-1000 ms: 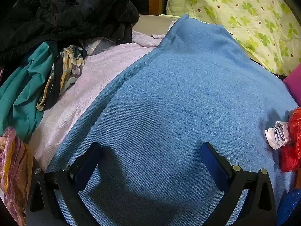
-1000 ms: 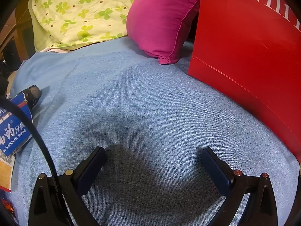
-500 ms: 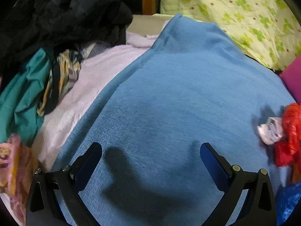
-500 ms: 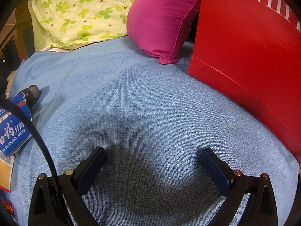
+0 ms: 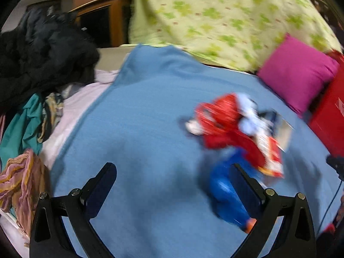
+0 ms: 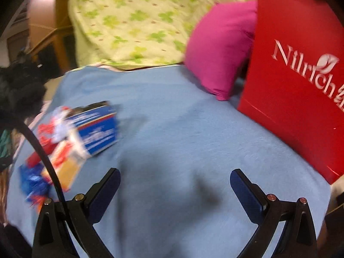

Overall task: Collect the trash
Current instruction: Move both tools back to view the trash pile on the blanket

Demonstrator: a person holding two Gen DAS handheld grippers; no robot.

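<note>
Trash [image 5: 236, 133] lay heaped in one blurred pile on the blue blanket [image 5: 139, 129] of the bed, and none of it had been picked up as far as I could see. In the left view the heap showed a red crumpled wrapper [image 5: 223, 116], a white scrap [image 5: 193, 128] at its near-left edge, and a blue packet [image 5: 223, 185] lying closest to the left tongs [image 5: 173, 178]. From the right view the same heap sat far off to the left, with a blue-and-white carton [image 6: 96, 126] on top of it.

A tall red paper bag [image 6: 301, 81] stood at the right edge of the blanket, beside a pink cushion [image 6: 221, 49]; I judged that to be the likely place for the trash, though I could not see into it. So the whole job seemed left to do: every piece was still on the bed, well apart from the bag.

The left tongs hung low over the blanket, spread wide and empty, the right-hand finger just overlapping the blue packet in the picture; whether it touched, I could not tell. The right tongs [image 6: 175, 187] were likewise wide and empty, over bare blanket between the heap and the bag. Both views were smeared with motion. Clothes [image 5: 43, 64] lay piled along the bed's left side.
</note>
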